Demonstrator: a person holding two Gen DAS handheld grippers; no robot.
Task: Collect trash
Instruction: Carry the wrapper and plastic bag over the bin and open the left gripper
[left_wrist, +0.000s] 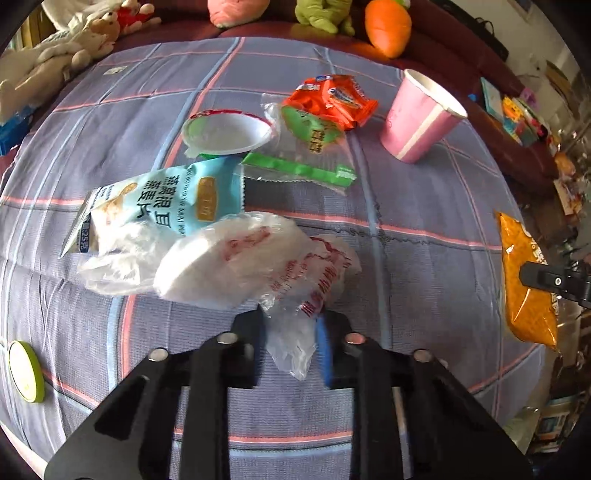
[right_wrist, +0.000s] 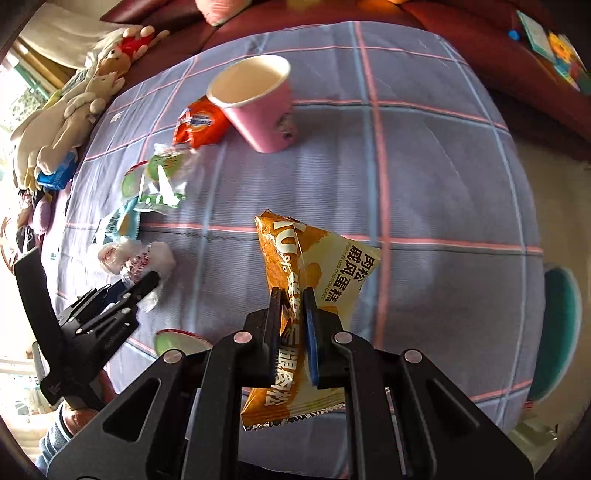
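Observation:
My left gripper (left_wrist: 293, 325) is shut on a crumpled clear plastic bag with red print (left_wrist: 258, 266), held above the checked cloth; it also shows in the right wrist view (right_wrist: 136, 258). My right gripper (right_wrist: 293, 295) is shut on an orange-and-cream cake wrapper (right_wrist: 314, 266), seen at the right edge of the left wrist view (left_wrist: 524, 280). On the cloth lie a light blue oat packet (left_wrist: 166, 199), a white plastic tub (left_wrist: 229, 133), a green-strip clear wrapper (left_wrist: 299, 170), an orange snack packet (left_wrist: 332, 99) and a pink paper cup (left_wrist: 421, 118).
The table wears a blue-grey checked cloth (left_wrist: 406, 206). A green-rimmed lid (left_wrist: 26, 369) lies near its left edge. Plush toys (left_wrist: 74, 48) and an orange carrot toy (left_wrist: 388, 26) line the dark red sofa behind. A teal round object (right_wrist: 561, 325) sits at the right.

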